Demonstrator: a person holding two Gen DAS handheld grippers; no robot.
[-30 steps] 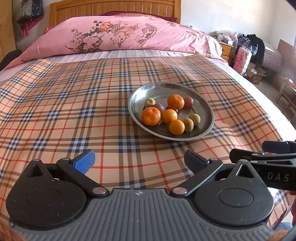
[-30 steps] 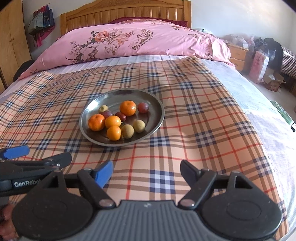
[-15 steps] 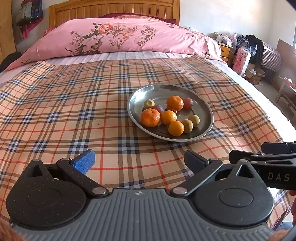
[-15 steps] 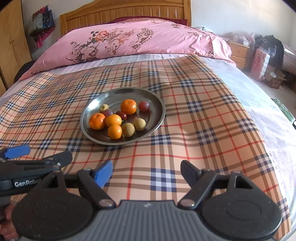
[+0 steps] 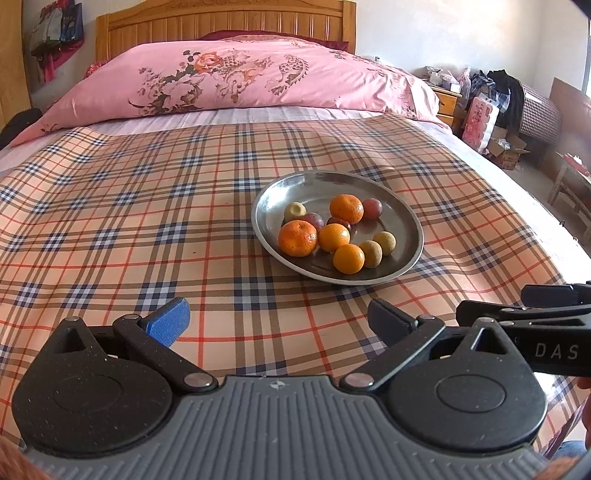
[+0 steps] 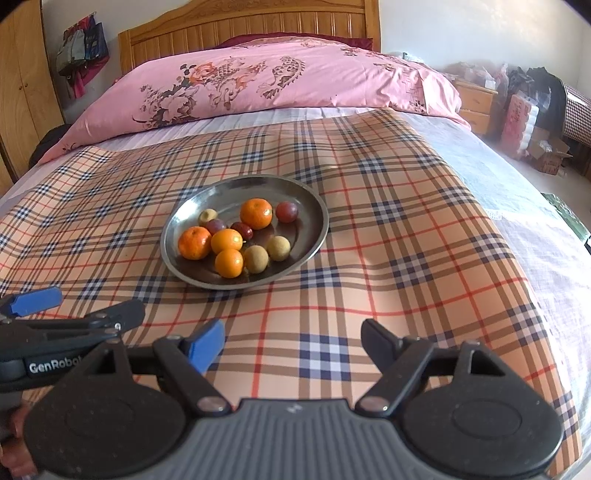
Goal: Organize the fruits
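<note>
A round metal plate [image 5: 406,218] [image 6: 317,214] lies on the plaid cloth [image 5: 147,229] on the bed. It holds several oranges [image 5: 297,238] [image 6: 194,242], small yellowish-brown fruits [image 5: 370,253] [image 6: 256,259] and dark red fruits [image 5: 372,208] [image 6: 286,211]. My left gripper [image 5: 275,321] is open and empty, short of the plate's near left side. My right gripper [image 6: 291,341] is open and empty, short of the plate's near right side. Each gripper shows at the edge of the other's view.
A pink floral quilt [image 5: 240,77] and a wooden headboard [image 5: 221,22] lie beyond the cloth. A nightstand [image 5: 447,103], boxes and bags [image 5: 495,122] stand right of the bed. The bed's right edge [image 6: 546,236] drops to the floor.
Both grippers have drifted slightly back from the plate. Their jaws stay open. The fruits have not moved.
</note>
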